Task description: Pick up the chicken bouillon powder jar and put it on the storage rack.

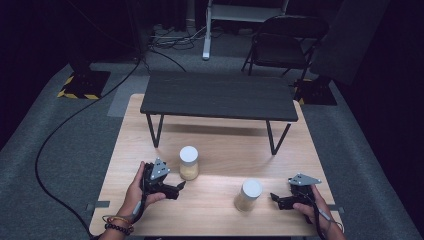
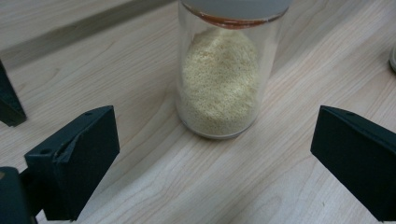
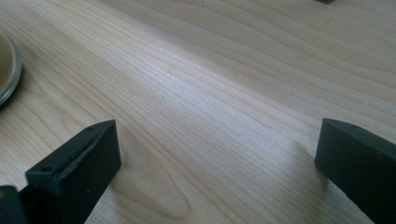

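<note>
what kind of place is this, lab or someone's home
Probably a lab or recording studio, not a home: dark curtained surroundings, cables trailing over grey carpet, hazard-striped floor plates, a folding chair, and a bare wooden table.

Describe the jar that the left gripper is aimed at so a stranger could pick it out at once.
On the light wooden table, look in front of the small black raised shelf. Two white-lidded glass jars of pale yellow grains stand there. Yours is the left jar, nearer the shelf, just beyond the open left gripper; the other jar stands beside the right gripper.
</note>
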A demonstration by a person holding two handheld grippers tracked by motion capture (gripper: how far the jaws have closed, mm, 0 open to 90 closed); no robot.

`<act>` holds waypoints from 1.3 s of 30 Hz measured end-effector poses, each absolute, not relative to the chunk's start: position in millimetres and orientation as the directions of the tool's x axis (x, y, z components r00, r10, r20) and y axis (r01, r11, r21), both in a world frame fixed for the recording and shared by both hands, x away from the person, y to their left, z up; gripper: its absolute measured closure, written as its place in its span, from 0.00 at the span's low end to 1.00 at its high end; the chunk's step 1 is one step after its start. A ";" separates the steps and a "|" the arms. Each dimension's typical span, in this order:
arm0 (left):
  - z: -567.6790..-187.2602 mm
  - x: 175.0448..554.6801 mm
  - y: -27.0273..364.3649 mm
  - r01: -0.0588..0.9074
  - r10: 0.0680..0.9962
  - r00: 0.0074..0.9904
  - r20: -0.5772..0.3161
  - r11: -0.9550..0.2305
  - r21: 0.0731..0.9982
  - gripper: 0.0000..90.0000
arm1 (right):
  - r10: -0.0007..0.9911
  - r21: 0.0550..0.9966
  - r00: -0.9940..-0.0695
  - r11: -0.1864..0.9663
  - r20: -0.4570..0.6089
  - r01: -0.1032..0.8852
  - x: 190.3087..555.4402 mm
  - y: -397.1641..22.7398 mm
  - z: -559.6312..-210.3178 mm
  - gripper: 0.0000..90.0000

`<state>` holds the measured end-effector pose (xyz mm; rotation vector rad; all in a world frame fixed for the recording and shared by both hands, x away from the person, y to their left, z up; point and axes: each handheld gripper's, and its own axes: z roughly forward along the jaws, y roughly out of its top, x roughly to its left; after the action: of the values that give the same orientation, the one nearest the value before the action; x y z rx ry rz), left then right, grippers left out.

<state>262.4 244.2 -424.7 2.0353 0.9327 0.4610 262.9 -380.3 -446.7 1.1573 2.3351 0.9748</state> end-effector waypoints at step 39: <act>-423.7 294.6 218.0 0.430 0.742 0.667 -0.060 -0.319 0.845 0.02 | 0.799 0.716 -0.601 0.427 -0.013 0.553 263.0 -380.3 -446.7 0.00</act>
<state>294.6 218.0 -423.7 1.9605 0.9125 0.4268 263.0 -380.3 -446.7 1.1573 2.3352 0.9752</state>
